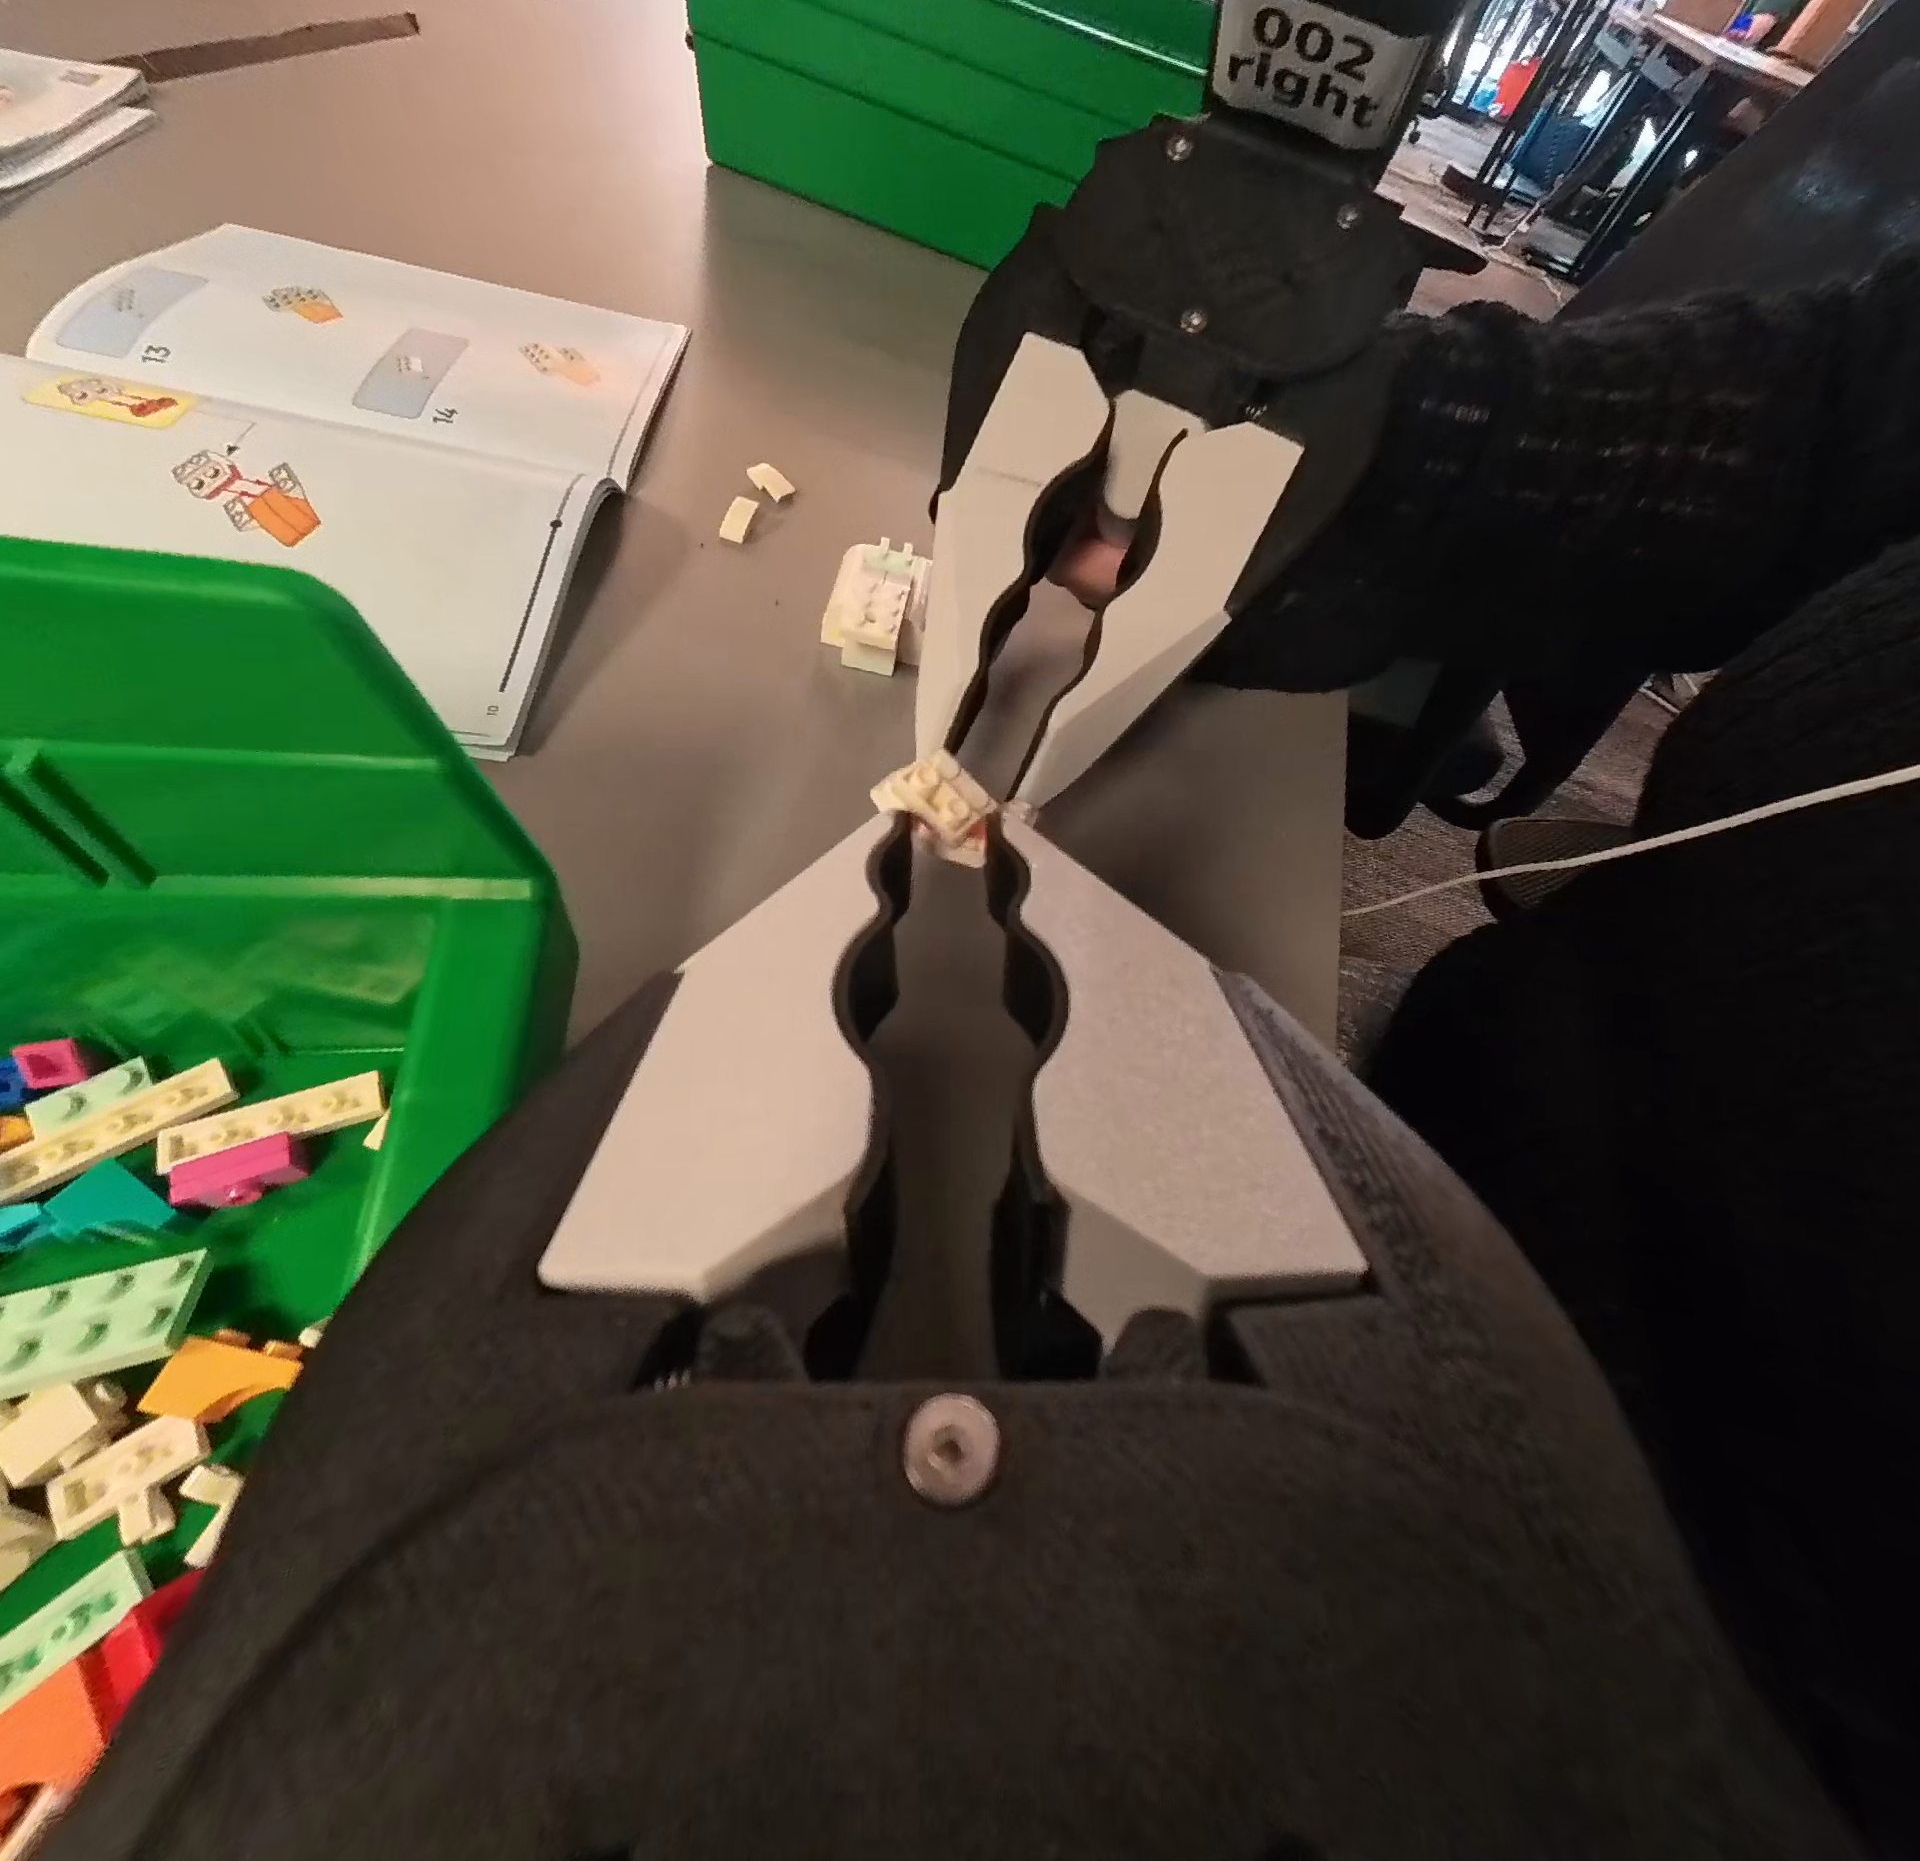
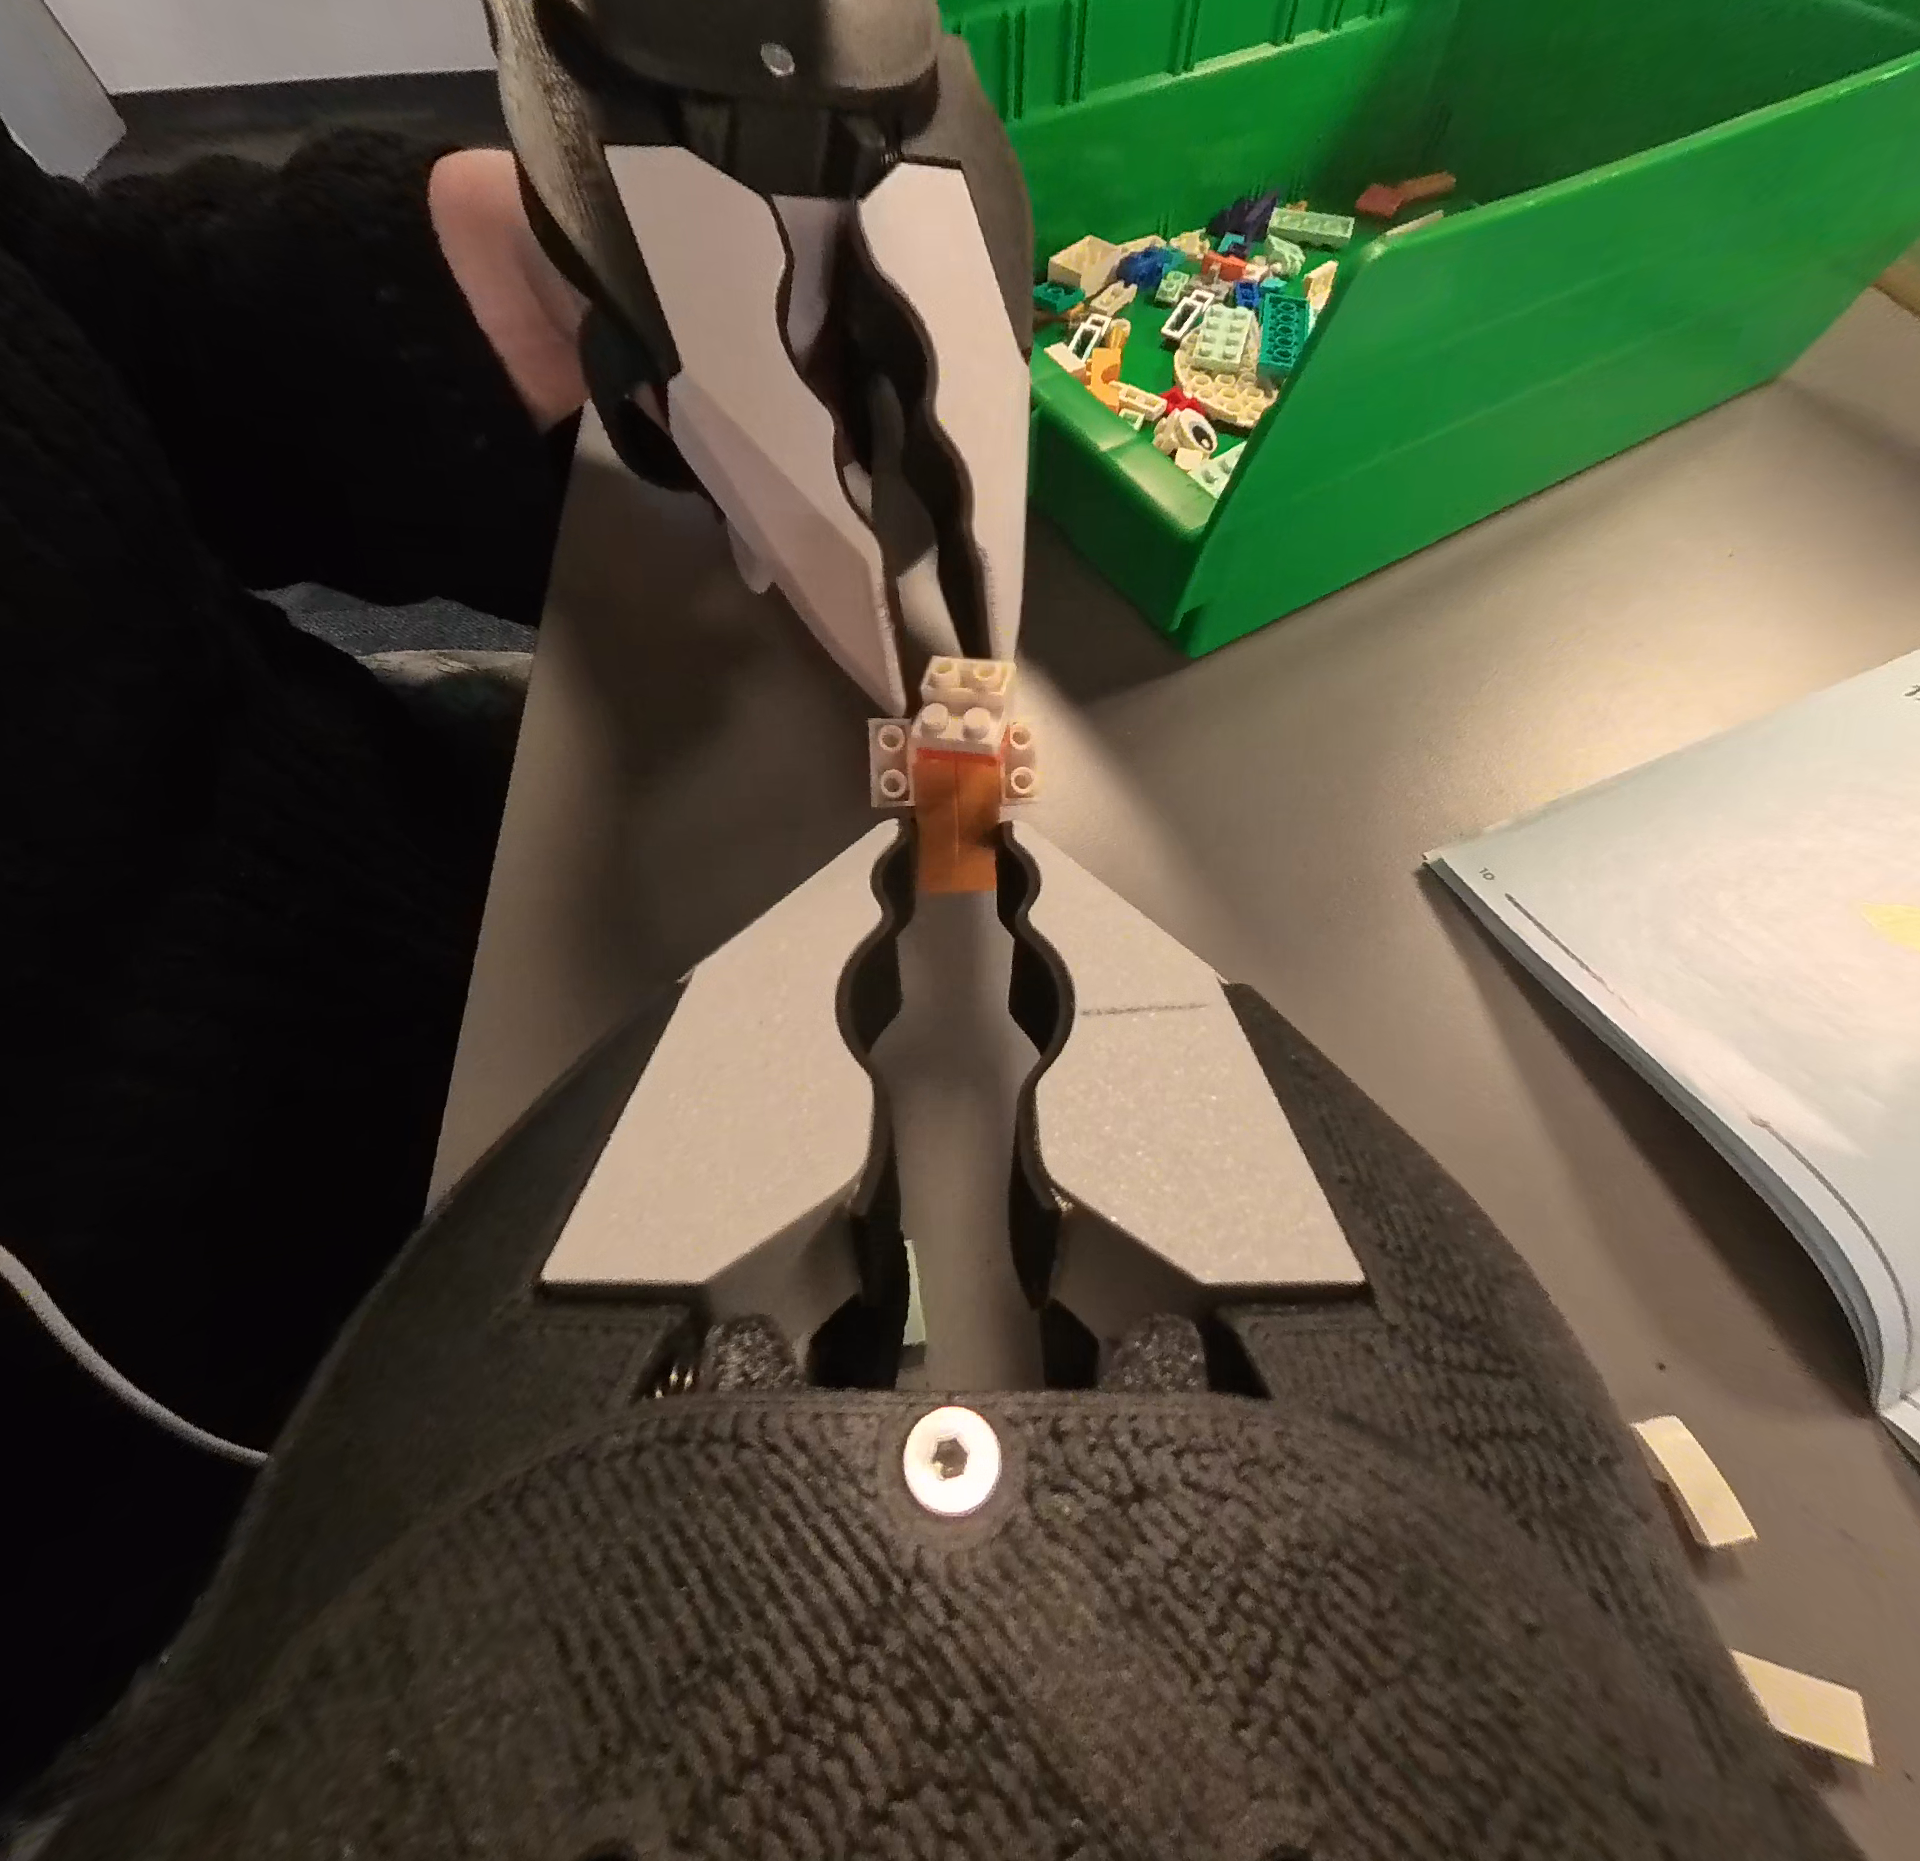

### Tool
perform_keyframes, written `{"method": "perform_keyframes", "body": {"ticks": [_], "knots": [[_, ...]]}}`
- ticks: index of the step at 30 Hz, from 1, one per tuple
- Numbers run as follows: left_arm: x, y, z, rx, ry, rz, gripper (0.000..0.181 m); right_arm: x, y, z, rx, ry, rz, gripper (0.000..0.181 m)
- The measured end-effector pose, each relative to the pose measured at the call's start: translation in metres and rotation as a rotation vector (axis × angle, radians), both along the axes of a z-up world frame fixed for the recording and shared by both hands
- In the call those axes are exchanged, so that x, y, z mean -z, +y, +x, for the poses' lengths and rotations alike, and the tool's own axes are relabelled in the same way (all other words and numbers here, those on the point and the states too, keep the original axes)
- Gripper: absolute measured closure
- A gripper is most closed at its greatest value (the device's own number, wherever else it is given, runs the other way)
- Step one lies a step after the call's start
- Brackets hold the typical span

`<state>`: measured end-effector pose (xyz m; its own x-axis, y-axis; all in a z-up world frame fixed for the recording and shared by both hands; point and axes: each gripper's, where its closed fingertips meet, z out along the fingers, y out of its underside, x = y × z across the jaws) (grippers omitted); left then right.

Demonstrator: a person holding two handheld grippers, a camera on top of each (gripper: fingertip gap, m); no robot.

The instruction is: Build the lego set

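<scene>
My right gripper [image 2: 958, 845] is shut on a small orange-and-white lego figure body [image 2: 956, 814] with white studded side pieces, held above the table's edge. My left gripper [image 2: 954, 679] comes in from above, shut on a small white brick [image 2: 968, 681] that sits right at the top studs of the body. In the left wrist view my left gripper [image 1: 943, 829] and right gripper [image 1: 992, 781] meet tip to tip around the white pieces [image 1: 935, 795]. I cannot tell whether the brick is pressed fully on.
A green bin [image 1: 468, 876] of loose bricks is beside me; it also shows in the right wrist view [image 2: 1558, 440]. There is an open instruction booklet [image 1: 364, 440], a white sub-build [image 1: 878, 606], two small cream curved pieces [image 1: 753, 502] and stacked green bins [image 1: 914, 97]. A dark sleeve is at the table edge [image 1: 1340, 876]. Only a small space, under 4 cm, lies between the two pairs of fingers.
</scene>
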<state>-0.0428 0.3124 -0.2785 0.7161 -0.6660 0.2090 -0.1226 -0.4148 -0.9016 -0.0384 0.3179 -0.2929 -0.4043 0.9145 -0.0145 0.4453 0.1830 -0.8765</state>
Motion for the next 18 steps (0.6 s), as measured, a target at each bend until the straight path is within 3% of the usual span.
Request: {"method": "perform_keyframes", "body": {"ticks": [18], "knots": [[-0.006, 0.001, -0.002, -0.034, 0.032, 0.069, 0.147, -0.006, 0.011, -0.001, 0.051, 0.016, -0.001, 0.168]]}}
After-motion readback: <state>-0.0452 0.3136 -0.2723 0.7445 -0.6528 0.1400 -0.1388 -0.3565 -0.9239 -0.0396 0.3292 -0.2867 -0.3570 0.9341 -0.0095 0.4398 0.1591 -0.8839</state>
